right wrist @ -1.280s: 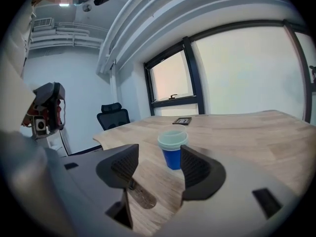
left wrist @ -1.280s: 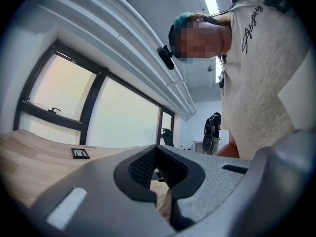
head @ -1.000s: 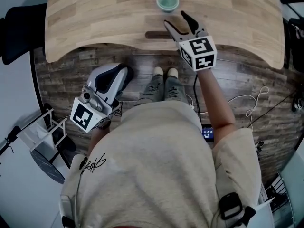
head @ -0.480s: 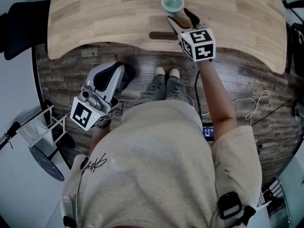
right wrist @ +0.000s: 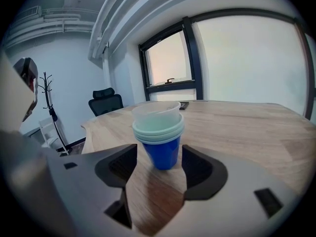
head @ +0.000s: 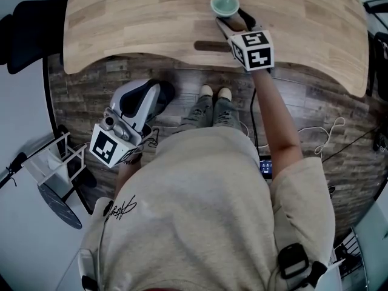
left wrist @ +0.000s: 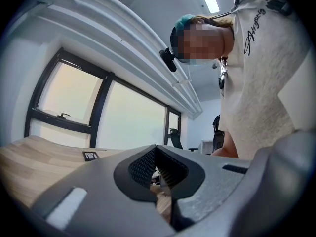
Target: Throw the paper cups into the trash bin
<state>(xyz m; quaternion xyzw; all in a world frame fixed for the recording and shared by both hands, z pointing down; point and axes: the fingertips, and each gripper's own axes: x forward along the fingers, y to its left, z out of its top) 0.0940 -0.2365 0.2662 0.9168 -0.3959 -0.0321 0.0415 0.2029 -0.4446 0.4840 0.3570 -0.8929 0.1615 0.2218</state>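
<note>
A stack of paper cups (right wrist: 159,132), blue at the bottom with pale teal rims and a translucent cup on top, stands upright on the wooden table (right wrist: 247,127). In the head view the cups (head: 225,3) sit near the table's front edge. My right gripper (right wrist: 158,157) is open, one jaw on each side of the stack's base, with the cups just ahead of the fingertips and untouched. In the head view, my right gripper (head: 233,20) reaches over the table edge. My left gripper (head: 145,99) hangs low at the left over the floor, shut and empty. No trash bin is in view.
A dark slot (head: 209,44) is cut into the table (head: 121,23) near the right gripper. A small dark item (right wrist: 183,104) lies far back on the table. A black chair (head: 24,29) stands at the left, a white rack (head: 57,162) lower left, and cables (head: 321,132) lie on the floor at the right.
My right gripper has moved forward over the table edge toward the cups, and its jaws now flank the stack. The left gripper has stayed put.
</note>
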